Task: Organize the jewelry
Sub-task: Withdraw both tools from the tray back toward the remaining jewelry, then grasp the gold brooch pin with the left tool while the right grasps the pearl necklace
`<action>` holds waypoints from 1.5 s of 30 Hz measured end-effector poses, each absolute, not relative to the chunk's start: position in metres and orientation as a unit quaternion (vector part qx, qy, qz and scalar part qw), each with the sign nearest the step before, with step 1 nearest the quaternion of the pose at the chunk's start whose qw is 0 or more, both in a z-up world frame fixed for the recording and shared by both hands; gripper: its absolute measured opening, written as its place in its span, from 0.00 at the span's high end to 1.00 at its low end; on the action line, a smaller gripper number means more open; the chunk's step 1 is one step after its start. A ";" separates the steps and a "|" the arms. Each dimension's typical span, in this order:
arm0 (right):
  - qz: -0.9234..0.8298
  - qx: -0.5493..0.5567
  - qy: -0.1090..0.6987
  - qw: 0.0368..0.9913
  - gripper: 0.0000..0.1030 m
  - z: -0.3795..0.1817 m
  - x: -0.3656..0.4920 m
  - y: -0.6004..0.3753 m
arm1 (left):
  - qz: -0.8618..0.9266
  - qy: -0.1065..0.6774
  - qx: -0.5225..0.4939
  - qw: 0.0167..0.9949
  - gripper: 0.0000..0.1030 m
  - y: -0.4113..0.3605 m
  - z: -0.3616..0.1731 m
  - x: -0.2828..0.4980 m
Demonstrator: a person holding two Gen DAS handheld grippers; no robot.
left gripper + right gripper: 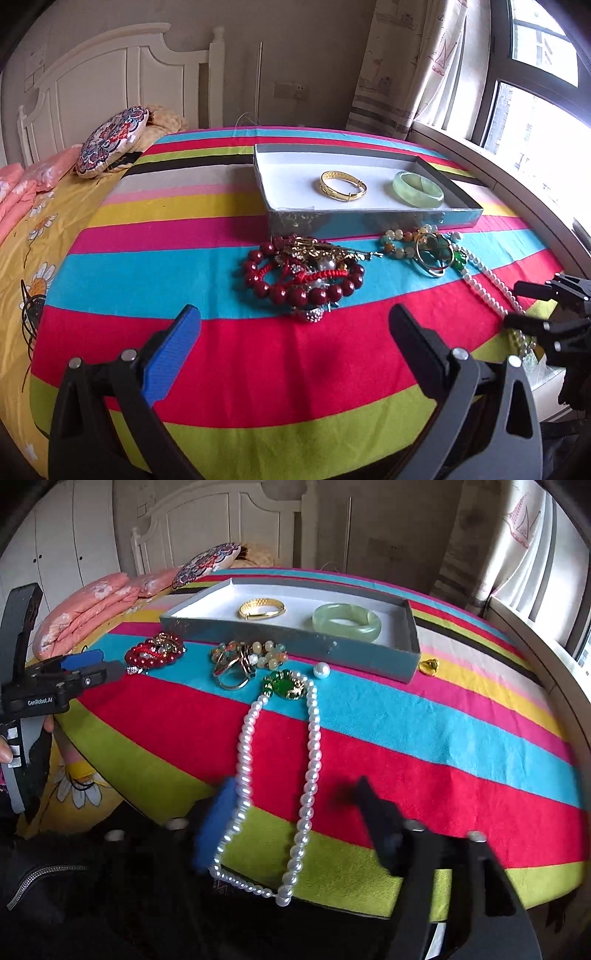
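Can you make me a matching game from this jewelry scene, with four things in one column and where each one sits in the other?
Things:
1. gold bangle
2. pearl necklace
3. red bead bracelet
4. loose pearl

Places:
A. alone on the striped cloth, just outside the box wall
B. in the tangled pile nearest the left gripper
C. inside the box, beside the jade bangle
D. stretched out on the cloth, its near end between the fingers of the right gripper

Pairs: 1-C, 2-D, 3-B, 4-A
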State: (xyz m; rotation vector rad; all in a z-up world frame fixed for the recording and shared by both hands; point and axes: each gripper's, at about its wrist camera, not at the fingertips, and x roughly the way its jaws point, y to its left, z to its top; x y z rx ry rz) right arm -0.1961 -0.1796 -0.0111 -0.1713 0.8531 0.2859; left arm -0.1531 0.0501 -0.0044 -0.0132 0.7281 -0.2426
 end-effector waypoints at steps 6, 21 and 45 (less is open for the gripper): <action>0.076 -0.080 0.387 0.916 0.84 -0.010 -0.174 -0.191 | -0.138 0.360 -0.042 0.922 0.07 0.058 -0.003 -0.149; 0.100 -0.051 0.386 0.916 0.91 0.028 -0.134 -0.212 | -0.169 0.373 0.083 0.909 0.45 0.009 0.007 -0.112; 0.089 -0.063 0.389 0.915 0.84 -0.001 -0.168 -0.212 | -0.264 0.323 -0.059 0.907 0.87 0.052 0.033 -0.109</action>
